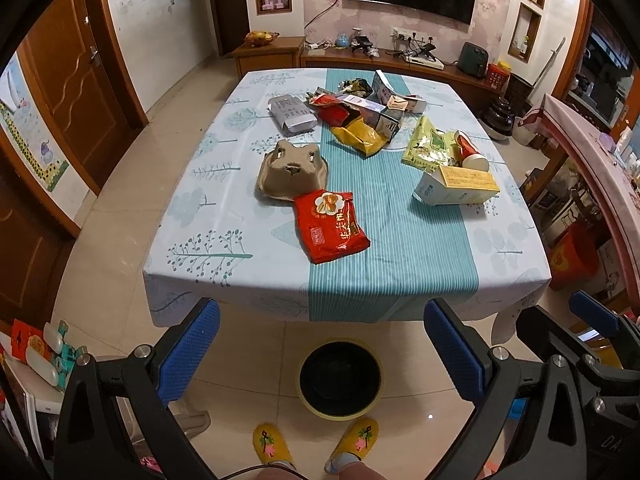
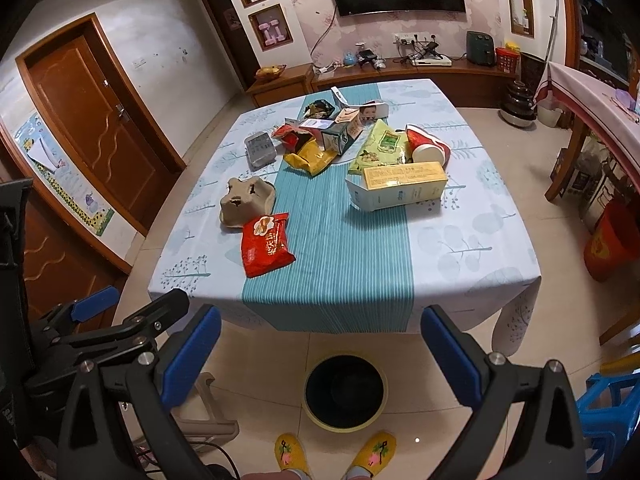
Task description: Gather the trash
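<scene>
Trash lies scattered on the cloth-covered table [image 1: 420,248] [image 2: 460,248]: a red snack bag [image 1: 330,226] [image 2: 266,244] nearest me, a brown pulp tray [image 1: 292,170] [image 2: 246,200], a yellow-and-white carton [image 1: 456,188] [image 2: 396,186], a red paper cup [image 1: 470,151] [image 2: 426,146], a green bag [image 1: 426,145] [image 2: 382,146], a yellow bag [image 1: 360,136] [image 2: 310,158], a silver packet [image 1: 292,115] [image 2: 260,150]. A black bin with a yellow rim [image 1: 340,380] [image 2: 345,390] stands on the floor below. My left gripper [image 1: 322,352] and right gripper [image 2: 320,356] hover open and empty above the bin, short of the table's near edge.
The person's yellow slippers [image 1: 316,442] [image 2: 334,454] stand just behind the bin. A beige stool [image 2: 212,408] sits at lower left and a blue stool [image 2: 608,408] at lower right. A red bucket [image 2: 610,240] and a second table [image 2: 592,96] are on the right.
</scene>
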